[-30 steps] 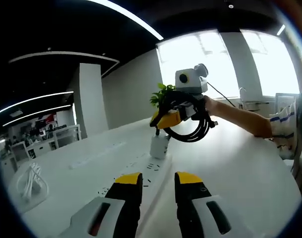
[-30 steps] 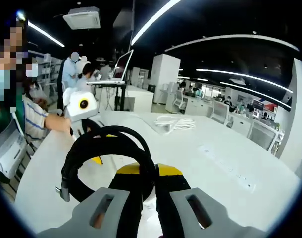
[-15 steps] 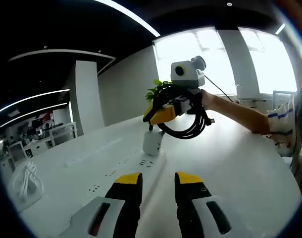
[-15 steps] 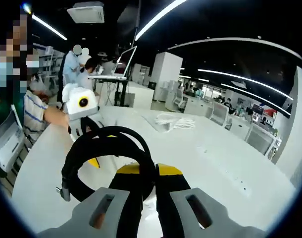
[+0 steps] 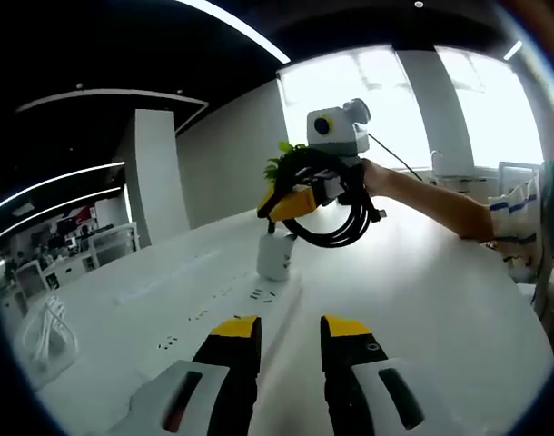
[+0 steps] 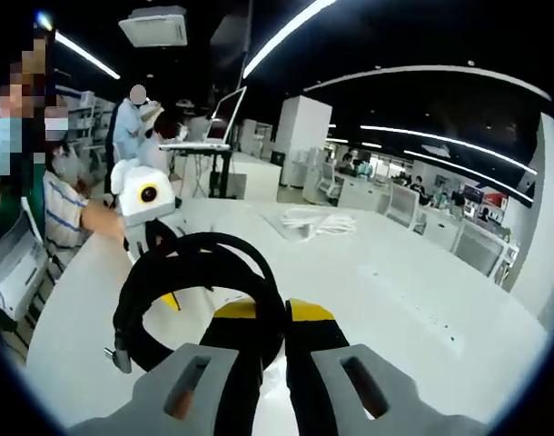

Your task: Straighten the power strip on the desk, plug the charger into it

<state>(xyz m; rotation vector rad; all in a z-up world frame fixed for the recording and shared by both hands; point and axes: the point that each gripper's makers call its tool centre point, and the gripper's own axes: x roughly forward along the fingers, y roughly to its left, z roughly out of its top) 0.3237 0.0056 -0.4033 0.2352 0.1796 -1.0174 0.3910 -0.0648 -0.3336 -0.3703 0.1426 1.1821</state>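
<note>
— Two yellow-tipped jaws rise from the bottom of the left gripper view; what is the left gripper [image 5: 291, 329] doing?

— Its jaws stand apart with a narrow gap and nothing between them, over the white desk [image 5: 422, 300].

— And the right gripper [image 6: 275, 313]?

— In the right gripper view its jaws are closed on a coiled black cable [image 6: 191, 295]. The coil loops up at lower centre, and a small metal plug end sticks out at its lower left. Whatever charger body goes with it is hidden behind the coil and jaws; I cannot make it out.

— Does that gripper appear from the other side?

— Yes, at upper centre of the left gripper view, held above the desk with the same cable hanging from it, and a bare forearm and striped sleeve [image 5: 522, 213] coming in from the right edge.

— Where is the power strip?

— Rows of dark socket slots [image 5: 259, 295] run up the desk beyond the left jaws, in the middle of the frame. They are small and blurred, and the strip's outline blends into the white surface.

— Farther back?

— A white pot with a green plant [image 5: 277, 250], partly covered by the raised gripper, and a bundle of white cable [image 5: 45, 331] at far left.
</note>
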